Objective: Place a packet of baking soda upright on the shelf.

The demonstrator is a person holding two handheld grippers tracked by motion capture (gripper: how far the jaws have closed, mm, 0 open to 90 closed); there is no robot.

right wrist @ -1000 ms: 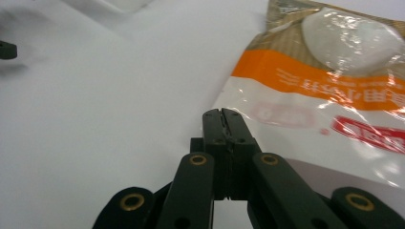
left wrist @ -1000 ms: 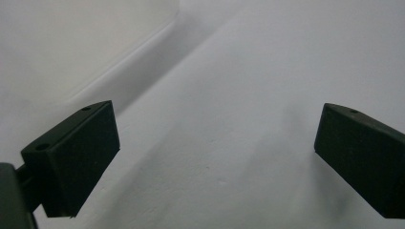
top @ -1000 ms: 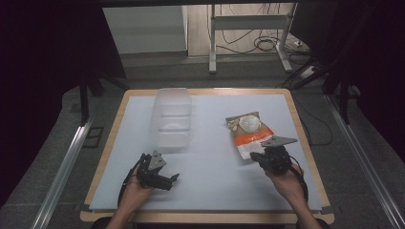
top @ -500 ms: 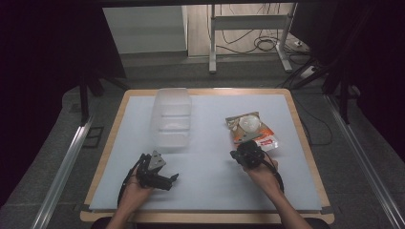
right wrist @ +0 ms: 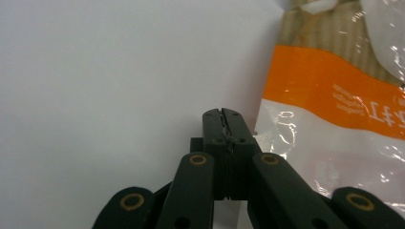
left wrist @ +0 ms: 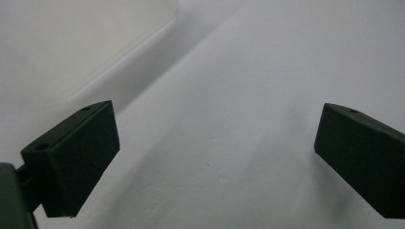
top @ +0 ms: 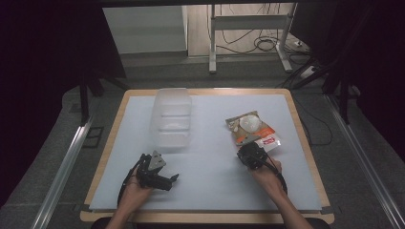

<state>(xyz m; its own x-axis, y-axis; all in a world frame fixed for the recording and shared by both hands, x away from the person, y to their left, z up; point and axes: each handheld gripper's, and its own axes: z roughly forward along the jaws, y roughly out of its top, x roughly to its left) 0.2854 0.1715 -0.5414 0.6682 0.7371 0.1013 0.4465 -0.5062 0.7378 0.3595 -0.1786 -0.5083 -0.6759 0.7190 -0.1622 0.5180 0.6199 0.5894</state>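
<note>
Resting beside the right claw (right wrist: pixel 223 113): a glossy, crinkled orange-and-white packet (right wrist: pixel 334 119).

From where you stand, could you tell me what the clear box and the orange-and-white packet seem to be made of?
The clear rectangular box looks like translucent, frosted plastic: the white table surface shows faintly through its walls. The orange-and-white packet looks like thin glossy plastic film, judging by its bright crinkled glints, with a brown, possibly paper-like, band.

The food packet (right wrist: pixel 334 109) runs off the top and right edges of the right gripper view, its orange-band print too blurred to read. In the high view the right gripper (top: pixel 248 151) covers the packet's near corner, and the packet's label is too small to read.
</note>
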